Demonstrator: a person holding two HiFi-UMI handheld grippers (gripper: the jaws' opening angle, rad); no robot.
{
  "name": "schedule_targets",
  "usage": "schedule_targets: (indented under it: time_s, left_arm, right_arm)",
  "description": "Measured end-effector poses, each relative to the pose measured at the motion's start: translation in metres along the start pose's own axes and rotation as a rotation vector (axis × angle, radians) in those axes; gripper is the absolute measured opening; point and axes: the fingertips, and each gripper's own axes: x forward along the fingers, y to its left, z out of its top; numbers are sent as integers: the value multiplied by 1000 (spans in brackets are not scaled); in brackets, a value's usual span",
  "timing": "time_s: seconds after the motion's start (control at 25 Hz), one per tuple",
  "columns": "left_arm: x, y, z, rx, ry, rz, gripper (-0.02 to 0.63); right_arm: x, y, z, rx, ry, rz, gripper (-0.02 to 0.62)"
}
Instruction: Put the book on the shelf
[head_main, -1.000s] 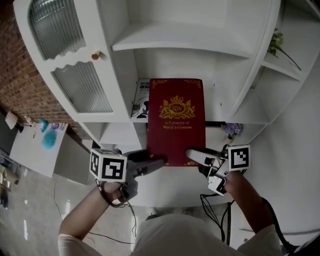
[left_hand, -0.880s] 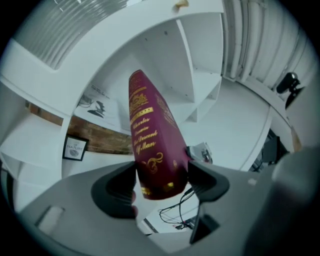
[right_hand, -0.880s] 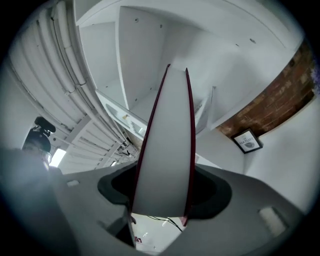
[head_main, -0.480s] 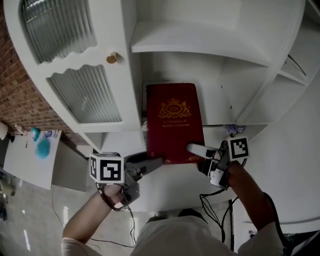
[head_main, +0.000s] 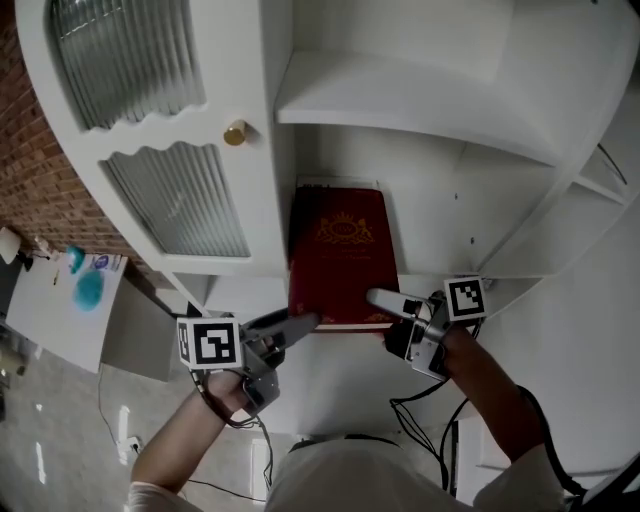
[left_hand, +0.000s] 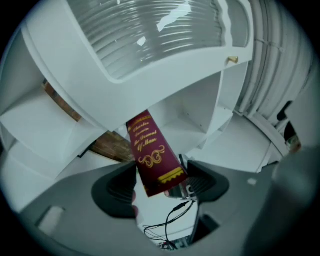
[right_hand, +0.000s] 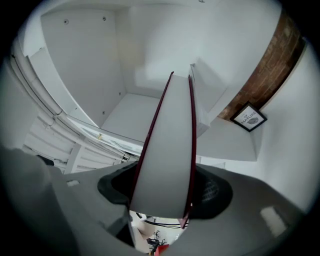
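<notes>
A dark red hardback book (head_main: 338, 255) with gold print lies cover-up, its far end inside the lower bay of the white shelf (head_main: 330, 370). My left gripper (head_main: 300, 322) is shut on the book's near left corner, at the spine (left_hand: 150, 150). At the near right corner my right gripper (head_main: 382, 298) is shut on the book's page edge (right_hand: 167, 150). In both gripper views the book fills the gap between the pads, as seen at the left gripper (left_hand: 160, 187) and the right gripper (right_hand: 162, 192). The book's far end is in shadow.
A cabinet door with ribbed glass (head_main: 180, 200) and a brass knob (head_main: 235, 133) stands just left of the bay. A shelf board (head_main: 400, 100) runs above it. A small white table (head_main: 70, 300) is down at the left. A framed picture (right_hand: 248, 117) hangs by brick.
Both grippers have carried the book forward, deeper into the shelf bay. The magazine seen beside it earlier is out of sight, and the cover is now in shadow.
</notes>
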Motion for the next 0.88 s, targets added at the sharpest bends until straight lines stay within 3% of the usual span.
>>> schedule_targets:
  time_s: [0.08, 0.28, 0.4, 0.68, 0.88]
  left_arm:
    - [2, 2, 6, -3, -27, 12, 334]
    - [6, 0, 12, -2, -82, 21, 334]
    - [6, 0, 13, -11, -95, 9, 334]
    - [10, 2, 9, -30, -103, 7, 334]
    - [14, 1, 11, -25, -109, 13, 334]
  right_arm:
    - [1, -2, 4, -6, 5, 2, 285]
    - [-8, -1, 21, -150, 8, -35, 354]
    - [-21, 3, 20, -234, 25, -36, 360]
    - [-53, 21, 14, -628, -9, -82, 360]
    - [-50, 29, 0, -925, 23, -124, 374]
